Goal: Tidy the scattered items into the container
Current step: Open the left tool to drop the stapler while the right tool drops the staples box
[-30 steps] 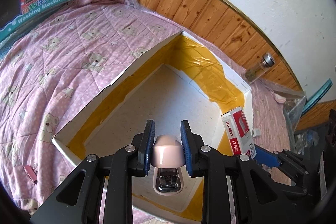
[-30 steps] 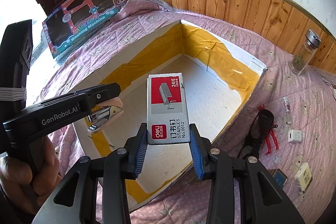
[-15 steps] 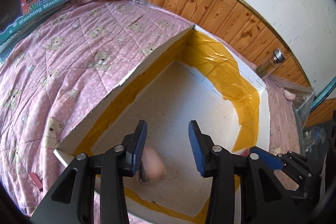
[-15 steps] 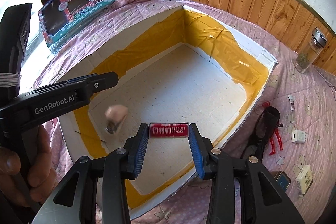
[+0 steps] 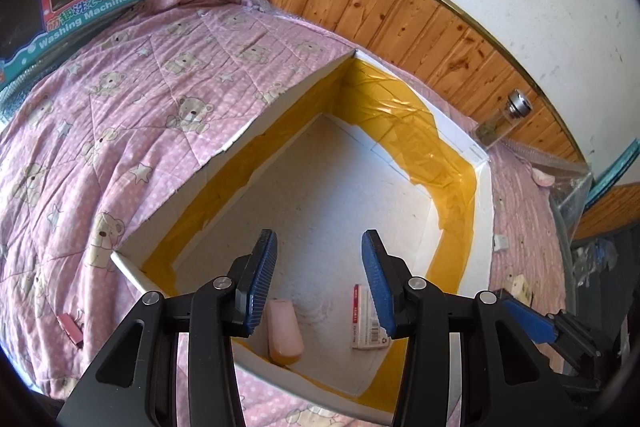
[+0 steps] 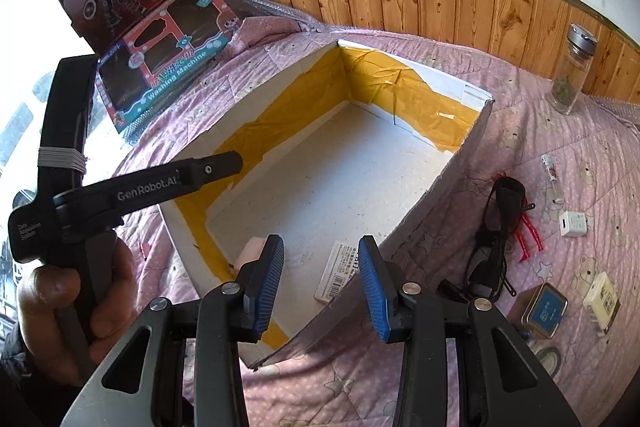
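Both things I was carrying a moment ago now lie on the floor of the container [image 6: 280, 99]: the pink stapler [image 5: 285, 337] has dropped out of my left gripper [image 5: 318, 281] and rests against the near wall, and the staple box [image 5: 369, 323] that sat between my right gripper's [image 6: 320, 281] pads now lies flat just beside it. My left fingers stand wide apart with nothing between them; my right fingers are parted too and grip nothing, the staple box showing on the floor beyond them. I judge the task well short of done, with two items in and more outside. On the pink quilt [image 6: 560, 147] to the right of the container I count one pair of dark glasses [image 6: 496, 239], one red clip [image 6: 528, 233] touching them, one small clear tube [image 6: 551, 173], one white plug-like block [image 6: 574, 223], one blue-lidded tin [image 6: 544, 311] and one pale yellow packet [image 6: 602, 297]; a round thing below the tin is too cut off to name. One glass jar [image 6: 572, 71] stands upright near the wooden wall panel, well apart from the rest. On the left side of the container I see one small pink clip [image 5: 72, 327] on the quilt. Two toy boxes [image 6: 168, 67] lean at the far corner; whether they or the jar belong in the tidying I cannot tell.
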`<state>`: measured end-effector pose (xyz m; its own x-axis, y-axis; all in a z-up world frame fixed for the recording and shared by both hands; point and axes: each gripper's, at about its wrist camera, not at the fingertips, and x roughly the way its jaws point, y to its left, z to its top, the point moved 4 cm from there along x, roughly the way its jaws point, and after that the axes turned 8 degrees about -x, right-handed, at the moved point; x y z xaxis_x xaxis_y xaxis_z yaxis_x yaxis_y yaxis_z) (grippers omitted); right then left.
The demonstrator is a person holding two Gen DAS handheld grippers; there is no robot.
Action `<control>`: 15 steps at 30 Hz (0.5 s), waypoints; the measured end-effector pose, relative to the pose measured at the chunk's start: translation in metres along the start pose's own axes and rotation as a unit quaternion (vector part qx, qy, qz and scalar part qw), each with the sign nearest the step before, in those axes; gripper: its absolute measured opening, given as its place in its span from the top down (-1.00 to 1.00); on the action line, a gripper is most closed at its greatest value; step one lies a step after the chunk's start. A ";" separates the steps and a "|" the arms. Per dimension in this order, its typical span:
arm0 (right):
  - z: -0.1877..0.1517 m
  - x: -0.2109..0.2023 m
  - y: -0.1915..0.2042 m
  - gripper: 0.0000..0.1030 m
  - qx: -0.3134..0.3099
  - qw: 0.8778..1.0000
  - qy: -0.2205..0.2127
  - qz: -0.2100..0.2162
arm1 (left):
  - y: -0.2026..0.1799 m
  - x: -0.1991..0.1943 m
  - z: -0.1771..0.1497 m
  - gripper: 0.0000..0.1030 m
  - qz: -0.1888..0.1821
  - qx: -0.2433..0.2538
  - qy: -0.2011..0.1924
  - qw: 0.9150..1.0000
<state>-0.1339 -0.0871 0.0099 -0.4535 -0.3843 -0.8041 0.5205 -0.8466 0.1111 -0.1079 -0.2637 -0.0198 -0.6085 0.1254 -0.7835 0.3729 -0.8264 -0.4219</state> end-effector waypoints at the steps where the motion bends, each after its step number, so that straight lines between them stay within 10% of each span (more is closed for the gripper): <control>1: -0.004 -0.004 -0.002 0.21 0.010 1.000 -0.004 -0.001 | -0.003 0.001 -0.006 0.09 0.001 0.006 0.006 1.000; 12: -0.024 0.023 -0.024 0.22 0.097 0.994 0.040 -0.023 | -0.005 -0.006 -0.032 0.09 0.066 0.040 0.009 0.997; 15: -0.028 0.022 -0.020 0.67 0.091 0.995 0.041 -0.002 | -0.010 -0.013 -0.035 0.09 0.054 0.039 0.014 0.998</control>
<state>-0.1342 -0.0689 -0.0265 -0.3900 -0.3564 -0.8490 0.3763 -0.9032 0.2062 -0.0786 -0.2377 -0.0213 -0.5472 0.0469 -0.8357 0.3801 -0.8756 -0.2980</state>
